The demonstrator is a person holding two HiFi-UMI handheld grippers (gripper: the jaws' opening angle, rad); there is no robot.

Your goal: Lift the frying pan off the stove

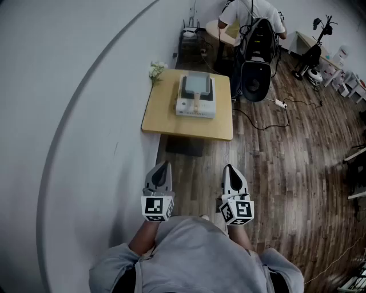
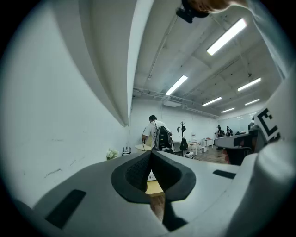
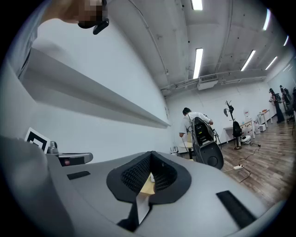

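A square grey frying pan (image 1: 198, 83) with a light wooden handle (image 1: 197, 101) rests on a white stove (image 1: 195, 107) on a low wooden table (image 1: 171, 120) against the wall. Both grippers hang far short of it, over the floor close to my chest. My left gripper (image 1: 162, 167) is shut with nothing in it, its jaws pressed together in the left gripper view (image 2: 151, 155). My right gripper (image 1: 230, 169) is likewise shut and empty (image 3: 151, 156). A sliver of the table (image 2: 155, 186) shows through the left jaws' notch.
White flowers (image 1: 155, 69) stand at the table's far left corner. Beyond the table a person in a white shirt (image 1: 251, 11) stands by a round table, with a black case (image 1: 257, 71) and a power strip (image 1: 280, 103) on the wooden floor. The white wall runs along the left.
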